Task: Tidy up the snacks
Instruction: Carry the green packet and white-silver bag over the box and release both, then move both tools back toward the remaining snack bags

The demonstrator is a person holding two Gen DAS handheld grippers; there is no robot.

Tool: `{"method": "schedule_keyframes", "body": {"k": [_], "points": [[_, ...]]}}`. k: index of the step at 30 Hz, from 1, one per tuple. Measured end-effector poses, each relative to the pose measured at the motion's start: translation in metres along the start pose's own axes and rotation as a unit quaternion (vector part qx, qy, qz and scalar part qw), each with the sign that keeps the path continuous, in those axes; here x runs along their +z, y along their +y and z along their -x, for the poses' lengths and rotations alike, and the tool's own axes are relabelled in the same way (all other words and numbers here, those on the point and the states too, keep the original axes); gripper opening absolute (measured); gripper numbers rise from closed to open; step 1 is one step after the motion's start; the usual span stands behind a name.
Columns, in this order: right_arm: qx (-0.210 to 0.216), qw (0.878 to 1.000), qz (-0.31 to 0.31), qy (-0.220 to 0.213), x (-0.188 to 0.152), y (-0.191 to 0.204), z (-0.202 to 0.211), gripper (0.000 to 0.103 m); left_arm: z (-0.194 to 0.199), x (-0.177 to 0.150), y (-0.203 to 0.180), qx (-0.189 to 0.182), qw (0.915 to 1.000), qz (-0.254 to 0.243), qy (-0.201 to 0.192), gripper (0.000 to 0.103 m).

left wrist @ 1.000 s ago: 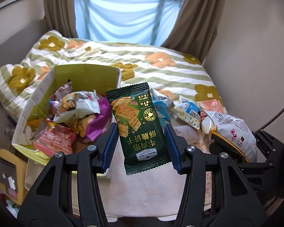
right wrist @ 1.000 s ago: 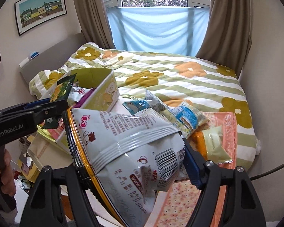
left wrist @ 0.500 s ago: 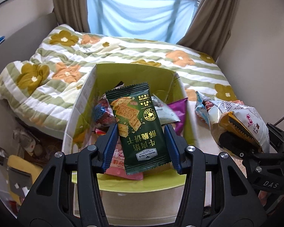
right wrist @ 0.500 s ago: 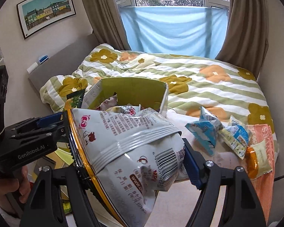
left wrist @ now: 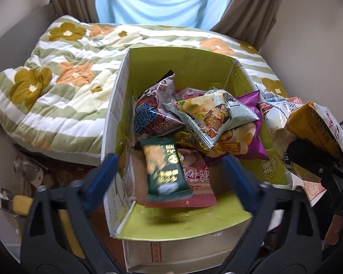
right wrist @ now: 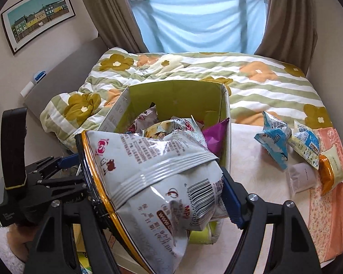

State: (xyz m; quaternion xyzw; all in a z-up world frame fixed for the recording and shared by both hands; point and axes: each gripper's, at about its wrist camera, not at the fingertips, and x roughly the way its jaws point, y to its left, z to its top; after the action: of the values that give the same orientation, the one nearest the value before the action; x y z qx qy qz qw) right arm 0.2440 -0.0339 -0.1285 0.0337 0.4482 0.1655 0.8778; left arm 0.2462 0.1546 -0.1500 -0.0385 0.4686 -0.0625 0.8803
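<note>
Two handheld grippers meet over an open cardboard box (left wrist: 125, 96) with a lime-green lining, which fills the centre of the left wrist view and stands on a pale table (right wrist: 258, 171) just beside a bed with a flowered, striped quilt (left wrist: 64, 84).

The left gripper (left wrist: 169, 173), low in the frame, has its blue-padded jaws spread wide and grips nothing. Between them, blurred, a dark green cracker packet (left wrist: 164, 169) sits clear of both pads, above a pink packet (left wrist: 199, 182) near the box's front edge; whether it rests on that packet cannot be told.

Further back in the box lie a grey-green chip bag with a cartoon figure (left wrist: 215, 116), a dark bag with blue lettering (left wrist: 153, 116) and a purple bag (left wrist: 251, 132) against the right wall.

The right gripper (right wrist: 157, 194), seen in its own camera at lower centre, has its jaws closed on a large white snack bag with a gold edge (right wrist: 153, 173), barcode facing the lens. The bag hangs at the box's near right corner; in the left wrist view it appears at the right edge of the frame.

At the right of the right wrist view, four items remain on the table, well apart from the box: two blue-and-white packets (right wrist: 274, 141) (right wrist: 307, 145), an orange-and-cream packet (right wrist: 331, 169) and a small white cup (right wrist: 301, 177).
</note>
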Motion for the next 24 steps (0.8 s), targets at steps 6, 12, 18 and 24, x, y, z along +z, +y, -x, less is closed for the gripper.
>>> {"method": "schedule_keyframes", "body": {"k": [6,12,18,24], "points": [[0.011,1.000,-0.008,0.005,-0.001,0.001,-0.006,0.072,0.017,-0.010,0.014,-0.002,0.9995,0.029,-0.014,0.103],[-0.001,1.000,-0.014,-0.001,0.000,0.009,-0.013,0.073,0.025,-0.013,0.026,0.012,0.9992,0.037,-0.013,0.103],[-0.001,0.999,-0.035,-0.019,0.002,0.014,-0.010,0.082,0.034,-0.011,0.035,0.012,0.9987,0.044,-0.024,0.103],[0.013,0.998,-0.037,-0.046,0.000,0.019,0.001,0.102,0.041,-0.012,0.039,0.007,0.9985,0.045,-0.031,0.103]]}}
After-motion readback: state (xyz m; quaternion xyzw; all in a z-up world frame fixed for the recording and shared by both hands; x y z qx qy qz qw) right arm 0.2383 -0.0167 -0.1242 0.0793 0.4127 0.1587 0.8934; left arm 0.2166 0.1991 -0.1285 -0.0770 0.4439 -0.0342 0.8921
